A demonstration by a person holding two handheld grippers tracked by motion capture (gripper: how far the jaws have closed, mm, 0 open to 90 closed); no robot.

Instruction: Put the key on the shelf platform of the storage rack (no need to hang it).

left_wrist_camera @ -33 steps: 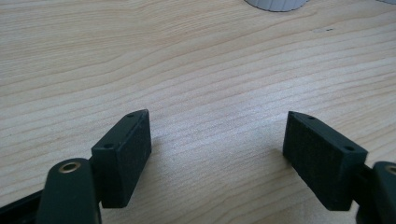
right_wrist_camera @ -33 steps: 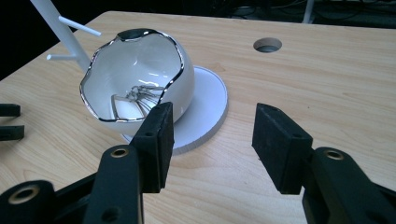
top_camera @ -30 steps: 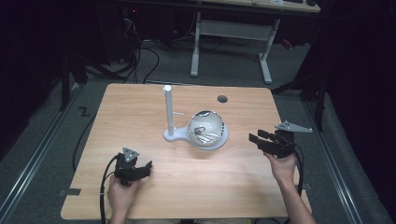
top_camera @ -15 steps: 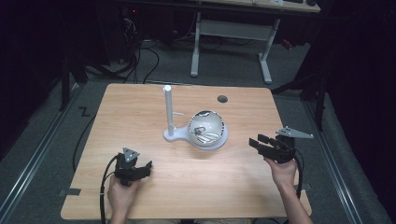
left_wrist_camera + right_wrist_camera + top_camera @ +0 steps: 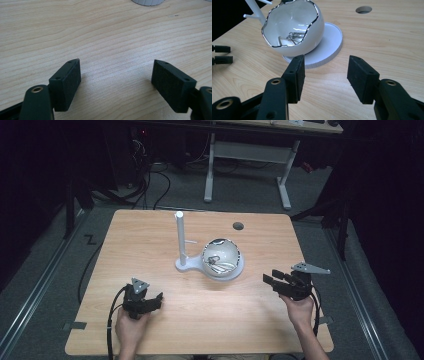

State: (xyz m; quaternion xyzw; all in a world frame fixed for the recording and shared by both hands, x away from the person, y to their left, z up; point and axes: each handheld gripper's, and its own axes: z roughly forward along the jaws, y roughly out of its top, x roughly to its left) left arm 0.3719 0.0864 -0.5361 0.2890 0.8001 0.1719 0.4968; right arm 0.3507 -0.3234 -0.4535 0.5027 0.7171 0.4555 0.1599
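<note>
- The left gripper (image 5: 150, 301), a black two-jaw tool with a grey three-cornered plate on top, is held in the person's left hand (image 5: 131, 327) over the near-left part of the light wooden table (image 5: 150, 240); its jaws are spread wide apart and nothing is held between them.
- In the left gripper view, bare wood grain is seen between the two black jaw pads (image 5: 66, 83); the edge of a white round base (image 5: 147, 2) is cut off at the top, well ahead of the jaws.
- The right gripper (image 5: 272, 280), also black and plate-topped, is held in the right hand (image 5: 299, 306) near the table's right edge; its jaws are likewise parted and empty.
- Ahead of the right gripper's jaws, and slightly to their left, a glossy white egg-shaped bowl with a jagged silver-edged rim (image 5: 294, 30) is seen resting on the white round base (image 5: 329, 47); small metal pieces (image 5: 293, 37) lie inside it, too small to identify.
- A white upright post with short side pegs (image 5: 180, 237) is seen rising from the same base, just beside the bowl (image 5: 222, 256) on the side away from the right gripper.
- A round dark hole (image 5: 363, 9) in the tabletop is seen beyond the bowl, ahead and to the right of the right gripper's jaws.
</note>
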